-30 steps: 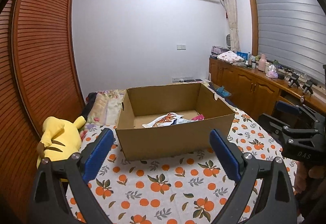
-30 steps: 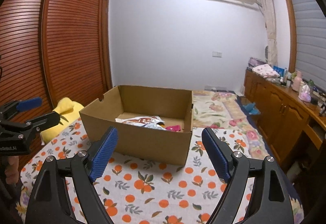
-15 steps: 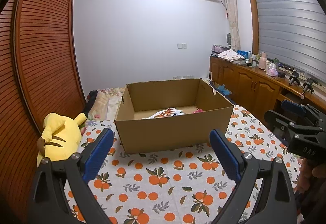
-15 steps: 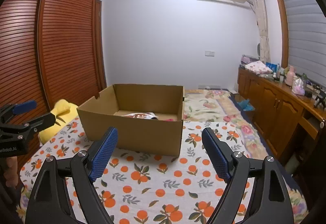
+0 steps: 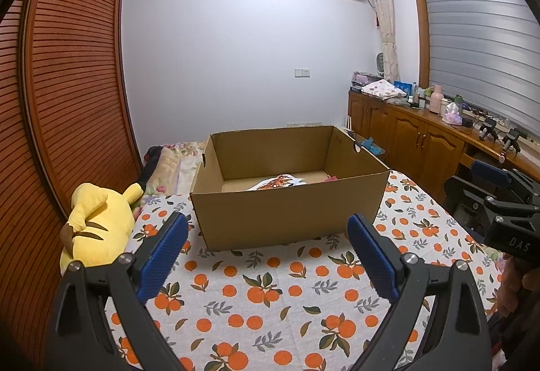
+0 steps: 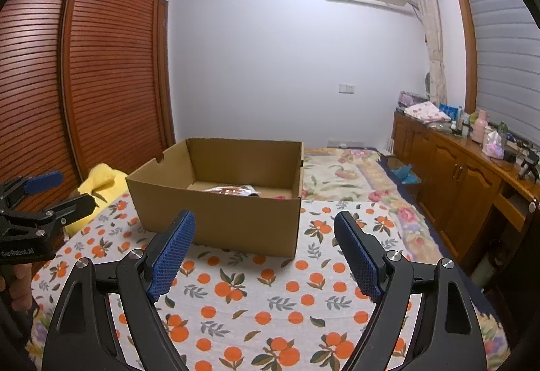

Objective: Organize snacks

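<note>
The left hand-held gripper [image 5: 266,237] hovers level above the orange-print bedspread [image 5: 270,300], fingers spread wide and empty, aimed at the near wall of the open cardboard box [image 5: 290,216]. The right hand-held gripper [image 6: 265,236] hangs alongside it, equally wide, holding nothing, facing the box's near corner. Snack packets [image 5: 278,182] lie on the box floor, mostly hidden by its wall. A yellow Pikachu plush [image 5: 96,222] rests left of the box.

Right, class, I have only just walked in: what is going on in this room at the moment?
A person holds two grippers over an orange-print cloth. The left gripper and right gripper are both open and empty, short of the cardboard box. A few snack packets lie inside it. A yellow plush toy sits beside it.
</note>
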A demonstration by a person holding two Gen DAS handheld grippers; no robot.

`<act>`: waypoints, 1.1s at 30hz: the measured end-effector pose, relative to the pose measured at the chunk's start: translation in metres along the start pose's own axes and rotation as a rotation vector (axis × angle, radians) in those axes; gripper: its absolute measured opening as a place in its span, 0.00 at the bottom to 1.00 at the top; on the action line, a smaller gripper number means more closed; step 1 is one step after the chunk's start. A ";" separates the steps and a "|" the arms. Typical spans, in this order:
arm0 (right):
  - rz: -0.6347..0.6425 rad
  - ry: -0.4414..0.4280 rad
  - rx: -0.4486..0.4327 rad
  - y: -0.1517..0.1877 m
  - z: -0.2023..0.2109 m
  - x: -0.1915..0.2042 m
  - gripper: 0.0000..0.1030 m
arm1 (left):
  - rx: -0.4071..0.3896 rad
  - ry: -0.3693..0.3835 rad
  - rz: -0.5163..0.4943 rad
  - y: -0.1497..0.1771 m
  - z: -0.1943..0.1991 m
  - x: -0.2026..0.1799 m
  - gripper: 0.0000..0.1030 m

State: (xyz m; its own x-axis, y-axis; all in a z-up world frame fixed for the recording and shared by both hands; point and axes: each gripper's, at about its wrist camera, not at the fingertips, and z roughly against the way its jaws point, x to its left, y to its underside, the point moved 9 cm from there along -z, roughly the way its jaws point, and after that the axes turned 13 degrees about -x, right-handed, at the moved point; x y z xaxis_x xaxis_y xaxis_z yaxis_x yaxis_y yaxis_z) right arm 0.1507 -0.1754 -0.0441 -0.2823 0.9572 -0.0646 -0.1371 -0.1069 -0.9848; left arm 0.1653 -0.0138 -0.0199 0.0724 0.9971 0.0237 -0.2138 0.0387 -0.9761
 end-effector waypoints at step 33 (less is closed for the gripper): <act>-0.007 -0.001 0.007 0.001 0.000 0.000 0.84 | 0.005 -0.017 0.002 0.007 -0.001 0.006 0.93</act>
State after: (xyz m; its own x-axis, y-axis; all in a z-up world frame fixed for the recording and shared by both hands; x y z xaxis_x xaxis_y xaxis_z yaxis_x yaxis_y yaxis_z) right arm 0.1508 -0.1757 -0.0450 -0.2821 0.9577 -0.0577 -0.1457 -0.1022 -0.9840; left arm 0.1651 -0.0076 -0.0263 0.0557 0.9981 0.0253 -0.2192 0.0369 -0.9750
